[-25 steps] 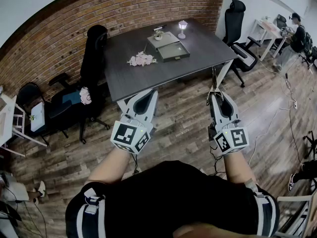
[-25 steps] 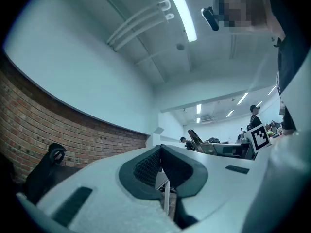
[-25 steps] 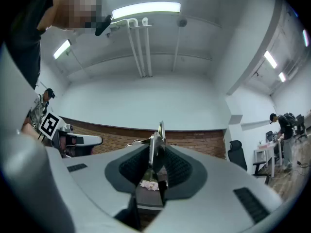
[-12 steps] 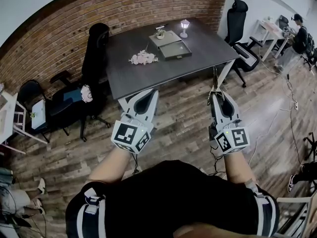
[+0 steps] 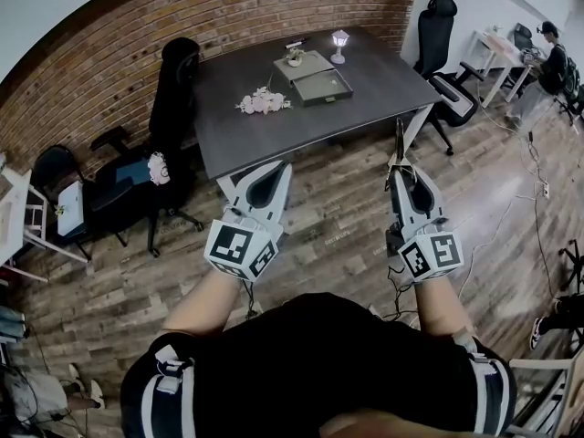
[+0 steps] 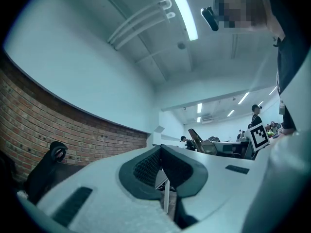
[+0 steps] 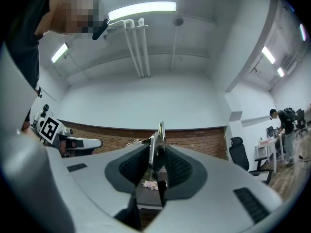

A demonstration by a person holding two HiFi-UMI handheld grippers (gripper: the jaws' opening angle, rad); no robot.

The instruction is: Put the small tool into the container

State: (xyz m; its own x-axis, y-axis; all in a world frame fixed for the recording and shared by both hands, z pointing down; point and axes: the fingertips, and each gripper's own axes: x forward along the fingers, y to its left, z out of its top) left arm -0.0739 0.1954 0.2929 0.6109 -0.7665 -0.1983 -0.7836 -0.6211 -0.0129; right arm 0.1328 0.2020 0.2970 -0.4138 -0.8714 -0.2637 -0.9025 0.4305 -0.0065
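Right gripper (image 5: 401, 166), clamped on the small tool (image 5: 399, 138), should carry it level to the far container (image 5: 325, 88); left gripper (image 5: 276, 169) closed, empty

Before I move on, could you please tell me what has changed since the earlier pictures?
A bystander's feet at the lower left shifted downward, and the table sits slightly higher in frame. The right hand-held gripper stays shut on the small tool; the left hand-held gripper stays shut, empty.

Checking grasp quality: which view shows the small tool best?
Right gripper view: the small tool stands upright, pinched in the jaws, its tip above them. Head view shows only a thin sliver of it beyond the right gripper. Left gripper view does not show it.
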